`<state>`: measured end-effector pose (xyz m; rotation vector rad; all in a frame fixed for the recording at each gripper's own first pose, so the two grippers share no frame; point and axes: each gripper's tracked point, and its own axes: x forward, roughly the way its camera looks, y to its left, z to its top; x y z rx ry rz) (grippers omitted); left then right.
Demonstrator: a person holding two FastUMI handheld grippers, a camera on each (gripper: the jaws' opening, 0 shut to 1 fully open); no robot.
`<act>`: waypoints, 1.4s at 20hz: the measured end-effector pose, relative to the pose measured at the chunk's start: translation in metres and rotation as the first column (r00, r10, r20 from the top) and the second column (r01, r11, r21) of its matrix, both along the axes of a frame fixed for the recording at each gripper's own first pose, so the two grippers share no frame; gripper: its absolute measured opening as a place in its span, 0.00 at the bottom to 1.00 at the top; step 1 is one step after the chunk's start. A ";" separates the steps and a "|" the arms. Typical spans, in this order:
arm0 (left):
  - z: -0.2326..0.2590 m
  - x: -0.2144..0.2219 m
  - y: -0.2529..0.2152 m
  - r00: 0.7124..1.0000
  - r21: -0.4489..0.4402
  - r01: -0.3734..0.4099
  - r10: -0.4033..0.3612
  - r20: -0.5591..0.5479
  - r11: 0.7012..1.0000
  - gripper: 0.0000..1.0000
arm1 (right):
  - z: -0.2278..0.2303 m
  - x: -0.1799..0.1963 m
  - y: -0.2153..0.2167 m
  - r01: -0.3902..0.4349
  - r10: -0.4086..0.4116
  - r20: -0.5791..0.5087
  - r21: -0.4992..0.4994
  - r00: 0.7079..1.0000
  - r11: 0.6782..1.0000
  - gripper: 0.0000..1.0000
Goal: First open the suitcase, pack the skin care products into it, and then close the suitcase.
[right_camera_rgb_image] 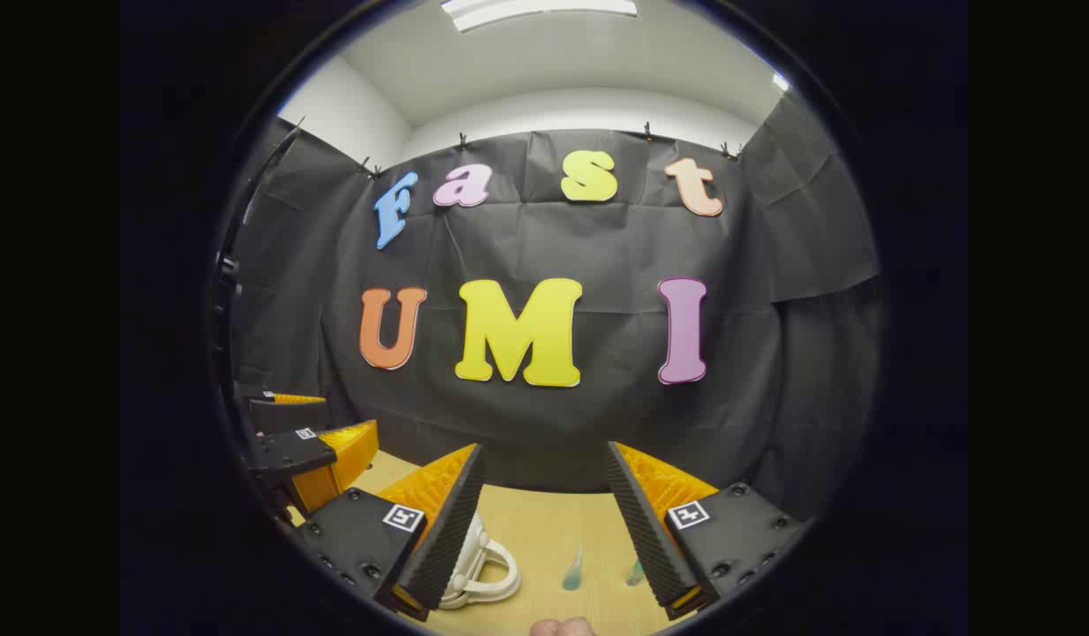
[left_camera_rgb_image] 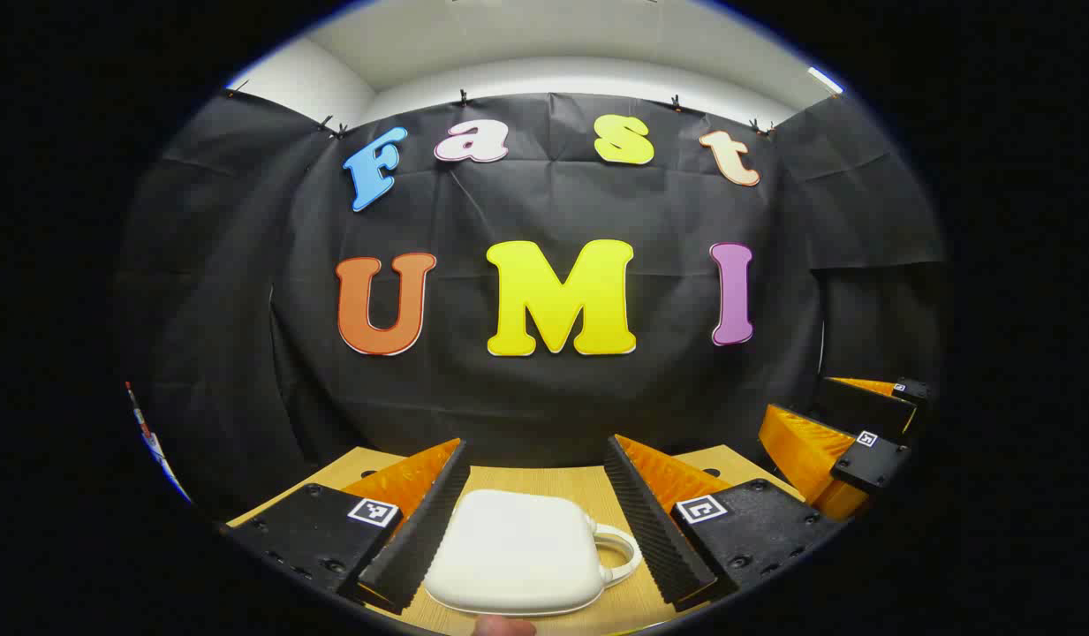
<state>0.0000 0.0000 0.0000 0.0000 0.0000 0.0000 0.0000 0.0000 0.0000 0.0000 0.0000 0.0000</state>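
Observation:
A small white suitcase [left_camera_rgb_image: 518,552] lies closed on the wooden table [left_camera_rgb_image: 544,481], its handle [left_camera_rgb_image: 621,552] pointing right. My left gripper [left_camera_rgb_image: 537,443] hovers over it, open, one finger on either side and neither touching. In the right gripper view, the suitcase handle [right_camera_rgb_image: 484,565] peeks out beside the left finger; the body of the case is hidden behind it. Two small blue-green skin care items [right_camera_rgb_image: 572,572] [right_camera_rgb_image: 634,572] lie on the table [right_camera_rgb_image: 553,526] between the spread fingers of my right gripper [right_camera_rgb_image: 545,448], which holds nothing.
The right gripper's orange fingers [left_camera_rgb_image: 805,446] show at the right of the left gripper view, and the left gripper's fingers [right_camera_rgb_image: 345,446] at the left of the right gripper view. Black cloth closes off the table's far edge. A fingertip [right_camera_rgb_image: 562,627] shows at the bottom.

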 end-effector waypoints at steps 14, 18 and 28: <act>-0.001 0.005 -0.026 0.999 -0.016 0.045 -0.045 0.016 0.999 0.98 | -0.006 0.001 -0.033 0.070 -0.070 -0.023 0.027 0.997 0.997 0.81; -0.009 0.006 -0.035 0.998 0.001 0.067 -0.067 0.009 0.998 0.98 | -0.013 0.001 -0.043 0.089 -0.087 -0.043 0.058 0.995 0.994 0.81; -0.075 0.020 -0.078 0.976 0.237 0.208 -0.185 -0.116 0.949 0.98 | -0.049 -0.024 -0.121 0.253 -0.245 -0.131 0.055 0.961 0.966 0.81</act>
